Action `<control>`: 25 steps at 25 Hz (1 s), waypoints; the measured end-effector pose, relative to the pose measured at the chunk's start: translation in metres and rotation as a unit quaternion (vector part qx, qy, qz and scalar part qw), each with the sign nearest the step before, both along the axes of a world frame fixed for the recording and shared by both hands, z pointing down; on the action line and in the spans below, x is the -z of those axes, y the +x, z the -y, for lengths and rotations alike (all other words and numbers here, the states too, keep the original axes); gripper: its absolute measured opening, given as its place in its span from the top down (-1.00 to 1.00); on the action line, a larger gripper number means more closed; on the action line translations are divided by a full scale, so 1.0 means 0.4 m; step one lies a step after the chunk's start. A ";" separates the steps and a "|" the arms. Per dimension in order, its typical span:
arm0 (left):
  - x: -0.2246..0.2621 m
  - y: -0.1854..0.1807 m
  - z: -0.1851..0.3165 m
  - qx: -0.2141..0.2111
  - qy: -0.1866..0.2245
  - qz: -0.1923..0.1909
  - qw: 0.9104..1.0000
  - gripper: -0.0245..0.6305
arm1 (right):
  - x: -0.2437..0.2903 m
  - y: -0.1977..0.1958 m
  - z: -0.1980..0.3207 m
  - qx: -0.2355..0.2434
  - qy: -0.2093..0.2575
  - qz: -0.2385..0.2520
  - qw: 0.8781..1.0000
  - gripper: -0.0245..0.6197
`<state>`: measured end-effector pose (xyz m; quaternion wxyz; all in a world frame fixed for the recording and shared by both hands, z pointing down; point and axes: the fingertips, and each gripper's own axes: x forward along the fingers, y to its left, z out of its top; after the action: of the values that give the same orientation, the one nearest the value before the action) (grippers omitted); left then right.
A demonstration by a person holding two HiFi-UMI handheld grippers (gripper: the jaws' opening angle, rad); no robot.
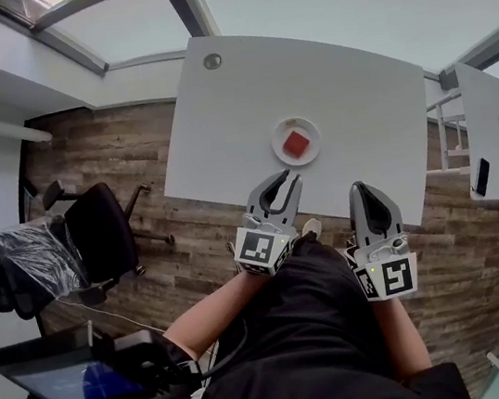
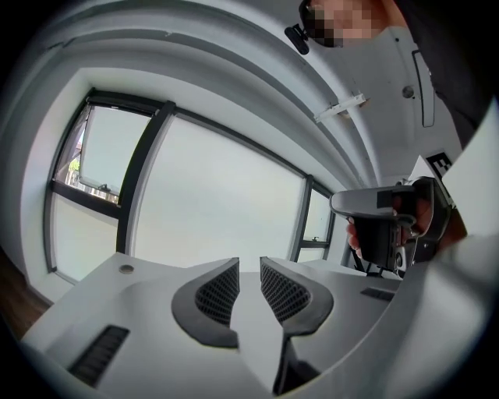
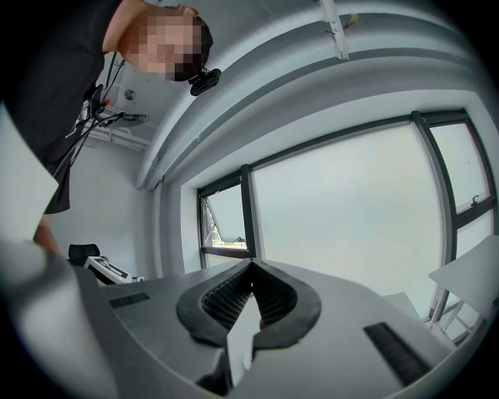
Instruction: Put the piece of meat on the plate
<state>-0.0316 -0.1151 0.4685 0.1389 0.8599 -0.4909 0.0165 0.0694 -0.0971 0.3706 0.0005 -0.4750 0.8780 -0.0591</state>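
In the head view a red piece of meat (image 1: 296, 144) lies on a small white plate (image 1: 278, 133), near the front edge of the white table (image 1: 246, 119). My left gripper (image 1: 286, 180) is held just in front of that edge, a little short of the plate. Its jaws stand apart with nothing between them. In the left gripper view the left gripper (image 2: 249, 266) points at the window, with neither plate nor meat in sight. My right gripper (image 1: 366, 188) is to its right, off the table, jaws shut and empty. The right gripper (image 3: 251, 270) also faces windows.
A black office chair (image 1: 99, 229) and a plastic-wrapped chair (image 1: 38, 260) stand on the wooden floor at the left. A second white table (image 1: 498, 121) with a dark phone (image 1: 481, 176) on it is at the right. A round grommet (image 1: 212, 61) sits at the table's far corner.
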 end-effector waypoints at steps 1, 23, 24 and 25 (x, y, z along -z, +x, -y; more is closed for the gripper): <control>0.016 -0.003 -0.004 0.001 0.005 0.003 1.000 0.65 | 0.003 -0.005 -0.001 0.001 0.001 0.002 1.000 0.91; 0.212 -0.019 -0.043 -0.005 0.096 -0.006 0.995 0.91 | 0.049 -0.070 0.014 0.019 0.027 0.006 0.999 0.91; 0.209 -0.018 -0.042 -0.005 0.094 -0.006 0.996 0.91 | 0.047 -0.072 0.015 0.020 0.027 0.001 0.999 0.91; 0.205 -0.017 -0.040 -0.004 0.091 -0.008 0.996 0.91 | 0.046 -0.075 0.015 0.020 0.029 -0.002 0.999 0.91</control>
<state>-0.0385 -0.0989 0.3865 0.0633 0.8710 -0.4861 -0.0344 0.0396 -0.1031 0.3523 0.0107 -0.4570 0.8888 -0.0328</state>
